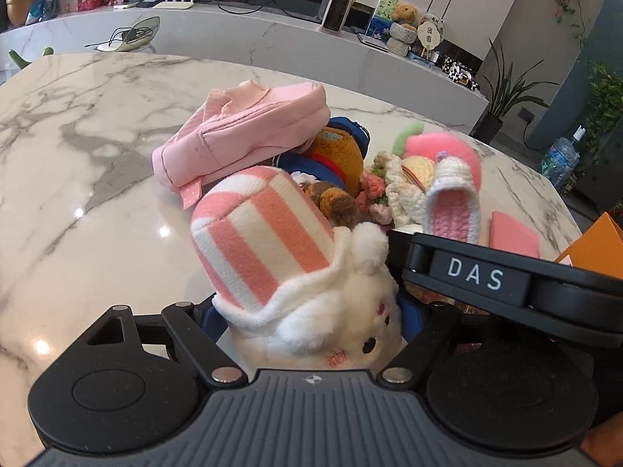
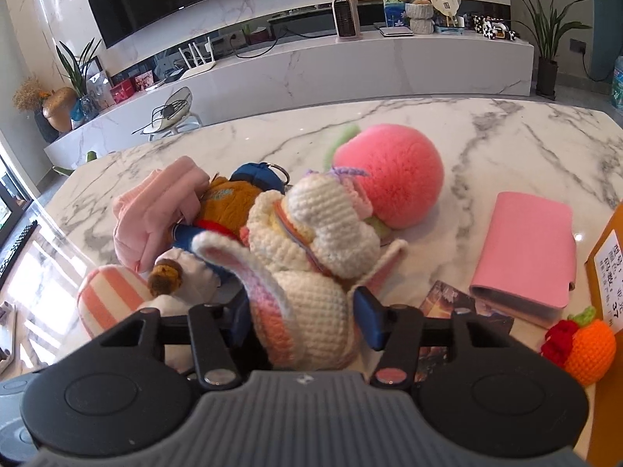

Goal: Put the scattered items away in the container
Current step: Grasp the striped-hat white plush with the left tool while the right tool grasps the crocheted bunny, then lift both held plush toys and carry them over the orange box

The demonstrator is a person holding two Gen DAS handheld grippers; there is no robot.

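Observation:
A white plush bunny point(image 1: 350, 330) in a pink-and-white striped hat lies between the blue fingers of my left gripper point(image 1: 311, 323). Both fingers rest against its sides, and the plush hides their tips. My right gripper point(image 2: 303, 311) is shut around a cream crochet rabbit point(image 2: 311, 303) with pink-lined ears; the right blue finger point(image 2: 370, 319) touches its body, and an ear covers the left finger. The striped hat point(image 2: 109, 295) shows at the left of the right wrist view. An orange box point(image 2: 607, 264) stands at the table's right edge.
On the marble table point(image 1: 78, 136) lie a pink pouch point(image 1: 241, 132), a brown bear plush point(image 1: 335, 151), a fluffy pink peach point(image 2: 389, 175), a pink wallet point(image 2: 525, 249), some cards point(image 2: 447, 299) and a crochet orange fruit point(image 2: 588, 346). The right gripper's black housing point(image 1: 506, 284) crosses the left wrist view.

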